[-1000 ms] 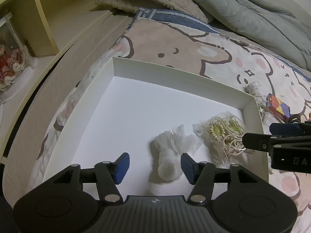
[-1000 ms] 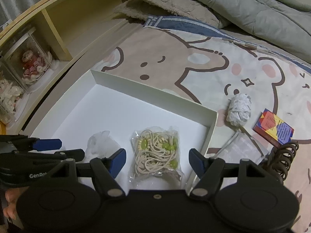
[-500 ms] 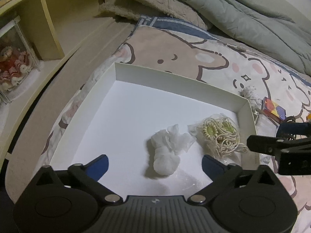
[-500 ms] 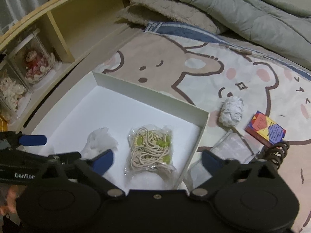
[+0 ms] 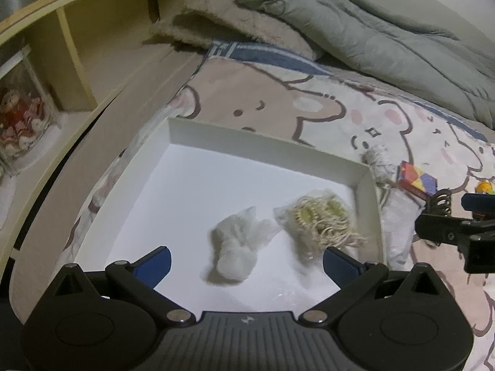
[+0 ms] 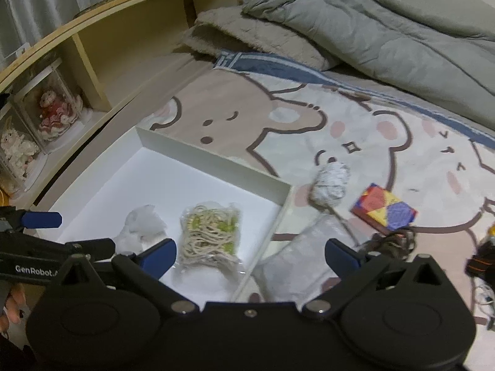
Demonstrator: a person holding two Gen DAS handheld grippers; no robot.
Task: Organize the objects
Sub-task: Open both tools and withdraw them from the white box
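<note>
A shallow white box (image 5: 272,148) (image 6: 213,160) lies on the bed. Inside it rest a white tied bundle (image 5: 236,247) (image 6: 142,224) and a clear bag of beige cord with green beads (image 5: 321,221) (image 6: 210,235). My left gripper (image 5: 247,261) hangs open above the bundle, touching nothing. My right gripper (image 6: 250,255) is open above the box's right wall, the bag near its left finger. Outside the box lie a grey yarn ball (image 6: 331,182) (image 5: 379,160), a colourful small box (image 6: 385,211) (image 5: 417,181), a clear plastic pouch (image 6: 297,253) and a dark coiled clip (image 6: 393,242) (image 5: 439,199).
The cartoon-bear bedsheet (image 6: 278,123) stretches to the right. A grey quilt (image 6: 386,31) and a fuzzy blanket (image 6: 247,40) pile up at the back. A wooden shelf (image 6: 108,55) with dolls in clear cases (image 6: 52,108) runs along the left. A person's fingers (image 6: 12,306) show at the lower left.
Both grippers spread from part-closed to fully open, leaving the bundle and the cord bag lying in the box. Both have pulled up and back, so the box looks smaller.
</note>
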